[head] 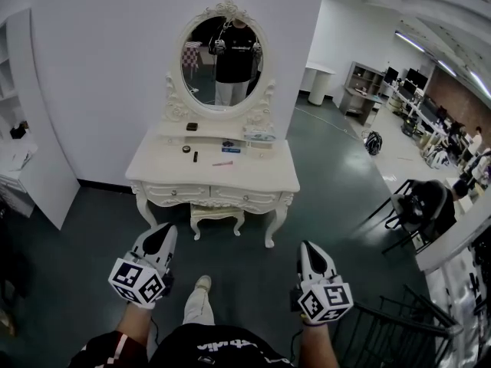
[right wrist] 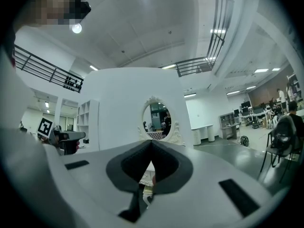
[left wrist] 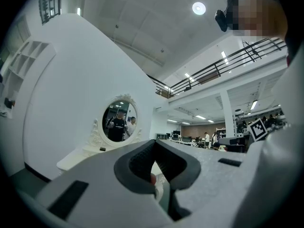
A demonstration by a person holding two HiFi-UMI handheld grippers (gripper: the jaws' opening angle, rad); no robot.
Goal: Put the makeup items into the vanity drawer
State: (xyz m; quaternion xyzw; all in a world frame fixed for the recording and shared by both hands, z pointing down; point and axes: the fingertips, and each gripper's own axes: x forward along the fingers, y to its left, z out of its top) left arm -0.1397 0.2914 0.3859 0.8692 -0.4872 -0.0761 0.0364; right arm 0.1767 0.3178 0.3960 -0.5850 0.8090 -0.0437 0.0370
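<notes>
Makeup items (head: 195,157) lie on the vanity worktop (head: 261,176), well ahead of your left tongs (head: 163,234) and right tongs (head: 309,250), both pressed together, empty.

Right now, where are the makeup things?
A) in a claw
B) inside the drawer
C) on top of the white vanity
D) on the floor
C: the makeup items lie on the vanity top, and the drawers below are shut.
</notes>
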